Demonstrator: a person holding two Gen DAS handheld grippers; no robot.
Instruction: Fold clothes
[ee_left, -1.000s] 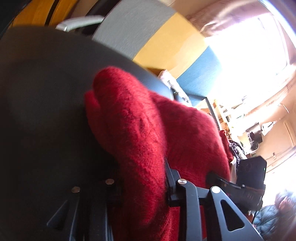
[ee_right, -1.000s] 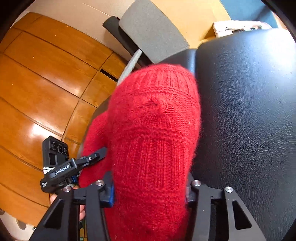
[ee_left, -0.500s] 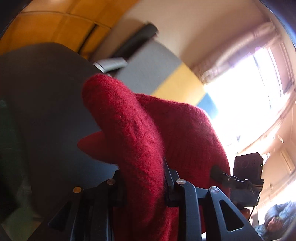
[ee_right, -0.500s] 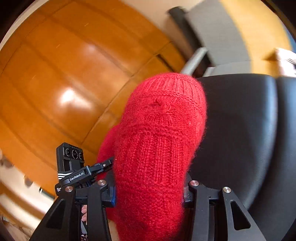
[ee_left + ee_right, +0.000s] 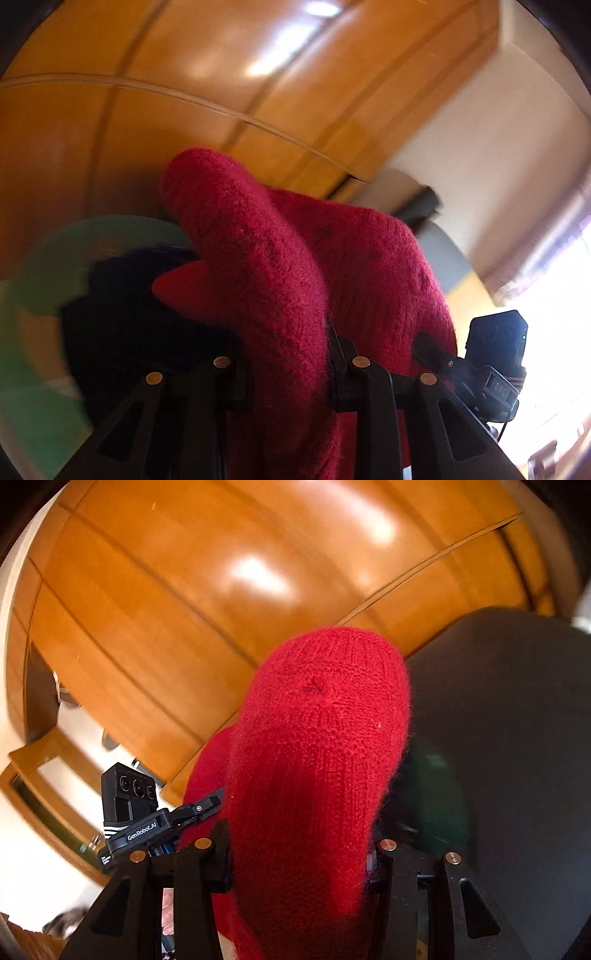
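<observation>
1. Up front in the left wrist view, the left gripper [image 5: 288,373] has its jaws clenched on a thick fold of the red knitted garment [image 5: 295,258], which bulges up between the fingers.
2. Behind it, blurred, sit a green shape [image 5: 44,266] with something dark [image 5: 122,317] on it, and glossy wood panelling [image 5: 184,92].
3. Over on the right edge, the right gripper [image 5: 491,354] shows beside the knit.
4. Switching to the right wrist view, the right gripper [image 5: 299,853] jaws grasp another bunch of the same red knit [image 5: 317,746].
5. Left of it is the left gripper [image 5: 199,808]; a black padded seat [image 5: 517,709] lies at right.
</observation>
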